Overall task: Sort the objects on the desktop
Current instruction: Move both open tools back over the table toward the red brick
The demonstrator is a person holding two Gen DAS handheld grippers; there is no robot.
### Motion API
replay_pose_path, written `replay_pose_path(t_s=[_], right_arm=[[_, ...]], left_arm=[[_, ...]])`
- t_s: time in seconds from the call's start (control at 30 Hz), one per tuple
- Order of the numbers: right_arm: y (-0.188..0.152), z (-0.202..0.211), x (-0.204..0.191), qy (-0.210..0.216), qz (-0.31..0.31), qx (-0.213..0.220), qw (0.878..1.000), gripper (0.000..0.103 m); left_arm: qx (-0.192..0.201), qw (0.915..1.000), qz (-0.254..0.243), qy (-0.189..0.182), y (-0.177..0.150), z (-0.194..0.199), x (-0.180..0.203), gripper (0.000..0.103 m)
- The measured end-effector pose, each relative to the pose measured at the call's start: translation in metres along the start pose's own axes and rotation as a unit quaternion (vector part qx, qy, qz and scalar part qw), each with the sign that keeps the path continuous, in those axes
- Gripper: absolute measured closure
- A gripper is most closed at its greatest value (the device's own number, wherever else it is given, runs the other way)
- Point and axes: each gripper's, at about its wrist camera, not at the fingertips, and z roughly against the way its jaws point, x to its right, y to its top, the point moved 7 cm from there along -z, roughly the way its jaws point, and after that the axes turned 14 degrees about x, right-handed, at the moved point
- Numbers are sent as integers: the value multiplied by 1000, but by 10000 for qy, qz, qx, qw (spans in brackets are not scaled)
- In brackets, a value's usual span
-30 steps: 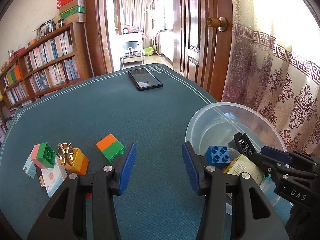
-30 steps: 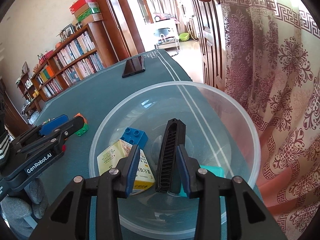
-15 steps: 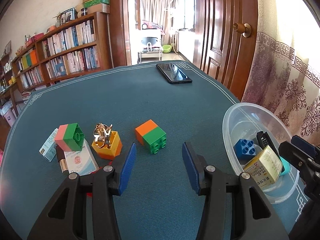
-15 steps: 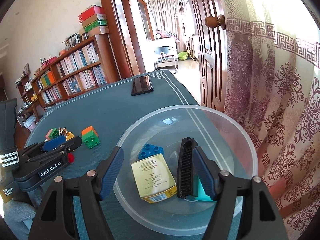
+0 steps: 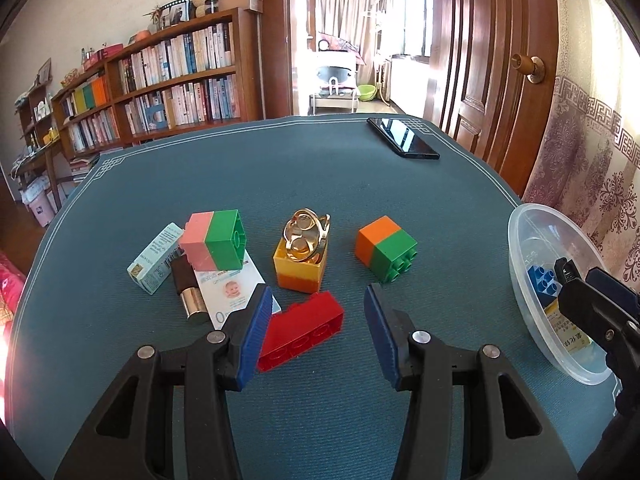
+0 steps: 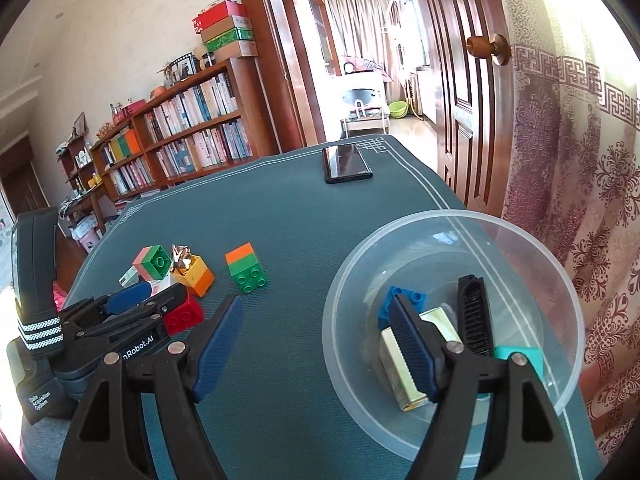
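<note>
A: What is on the desk (image 5: 320, 184)?
B: A clear bowl (image 6: 516, 224) sits by the right edge, with a blue block (image 6: 394, 300), a yellow box (image 6: 400, 376) and a black comb (image 6: 474, 316) inside.
A: And the tongs?
B: The left gripper (image 5: 316, 330) is spread wide over a red brick (image 5: 302, 330) near the front edge. The right gripper (image 6: 320, 350) gapes wide at the bowl's left rim, holding nothing.
A: Other blocks?
B: An orange-green block (image 5: 386, 248) sits mid-desk.

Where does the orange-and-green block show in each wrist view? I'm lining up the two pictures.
Left wrist: orange-and-green block right of centre, beyond the open left gripper.
Right wrist: left of centre, left of the clear bowl.
Shared landmark: black phone at the far table edge.
</note>
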Motion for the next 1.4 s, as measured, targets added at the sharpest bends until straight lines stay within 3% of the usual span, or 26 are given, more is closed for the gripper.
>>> replay_pose_path(t_s=[0.6, 0.77, 1.03, 1.23, 1.4], right_arm=[[-19, -41, -58, 338, 308, -373, 9983, 24], [-23, -54, -77, 537, 452, -503, 9963, 24], [-35, -68, -104, 899, 653, -743, 9910, 24], [-53, -77, -122, 1196, 878, -1054, 9833, 24], [-57, -82, -133, 1277, 1045, -1047, 9807, 21]], left_arm=[[-185, 9987, 248, 399, -19, 1, -62, 51], [-334, 9963, 686, 396, -22, -4, -89, 51], [-440, 9896, 1154, 733, -30, -7, -135, 51], [-480, 9839, 1472, 894, -34, -8, -153, 51], [-516, 9828, 1536, 885, -36, -10, -155, 51]])
